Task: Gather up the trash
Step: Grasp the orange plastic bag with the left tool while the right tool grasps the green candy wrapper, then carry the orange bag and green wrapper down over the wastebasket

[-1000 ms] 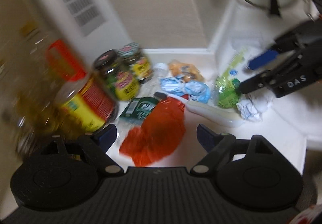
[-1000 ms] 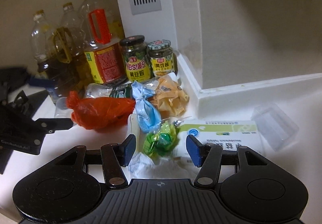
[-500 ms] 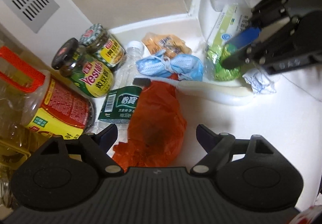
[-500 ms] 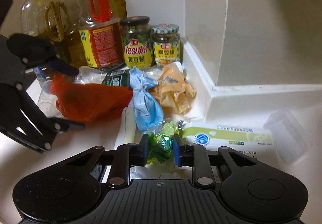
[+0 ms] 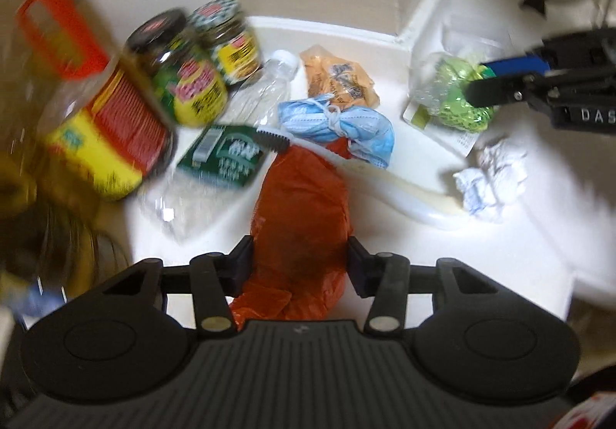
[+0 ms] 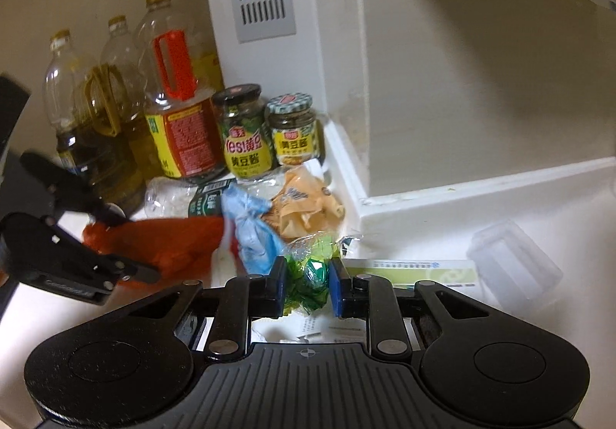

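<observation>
Since a second ago both grippers have closed in: the left gripper [image 5: 299, 267] has just narrowed its jaws around the orange bag [image 5: 300, 221], pads at its sides, and the right gripper [image 6: 307, 286] is clamped on the green wrapper [image 6: 308, 275], lifted slightly off the white surface [image 5: 481, 255]. Around them lie one blue mask bundle [image 5: 338, 124], one yellow wrapper [image 5: 335, 76], one crumpled tissue [image 5: 491, 178], one toothbrush [image 5: 369, 175] and one empty bottle [image 5: 265, 90]. Behind stand two jars [image 6: 242, 136] and three oil bottles [image 6: 177, 121].
</observation>
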Demonstrator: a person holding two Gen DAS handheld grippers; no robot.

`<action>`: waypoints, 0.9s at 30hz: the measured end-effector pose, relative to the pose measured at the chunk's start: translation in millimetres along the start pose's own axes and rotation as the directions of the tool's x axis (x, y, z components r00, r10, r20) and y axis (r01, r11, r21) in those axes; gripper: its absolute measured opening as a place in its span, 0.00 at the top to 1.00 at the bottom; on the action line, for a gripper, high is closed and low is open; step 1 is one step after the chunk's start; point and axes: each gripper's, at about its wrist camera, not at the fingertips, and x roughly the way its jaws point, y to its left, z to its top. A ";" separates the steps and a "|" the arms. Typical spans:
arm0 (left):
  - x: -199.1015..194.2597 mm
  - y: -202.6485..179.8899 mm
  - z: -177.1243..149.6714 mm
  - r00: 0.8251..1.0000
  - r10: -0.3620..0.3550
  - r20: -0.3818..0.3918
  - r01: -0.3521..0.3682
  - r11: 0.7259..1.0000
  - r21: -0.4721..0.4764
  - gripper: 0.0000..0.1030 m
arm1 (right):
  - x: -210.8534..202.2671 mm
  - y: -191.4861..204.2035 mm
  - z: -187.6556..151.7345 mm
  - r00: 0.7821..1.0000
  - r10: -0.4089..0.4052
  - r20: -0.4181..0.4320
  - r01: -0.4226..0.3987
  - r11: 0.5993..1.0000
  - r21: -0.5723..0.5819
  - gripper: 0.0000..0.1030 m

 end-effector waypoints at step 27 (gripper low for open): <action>-67.3 -12.7 -55.7 0.955 0.297 -0.022 -0.297 0.944 -0.143 0.59 | -32.4 12.7 -22.9 0.997 0.073 0.019 -0.073 0.997 -0.013 0.78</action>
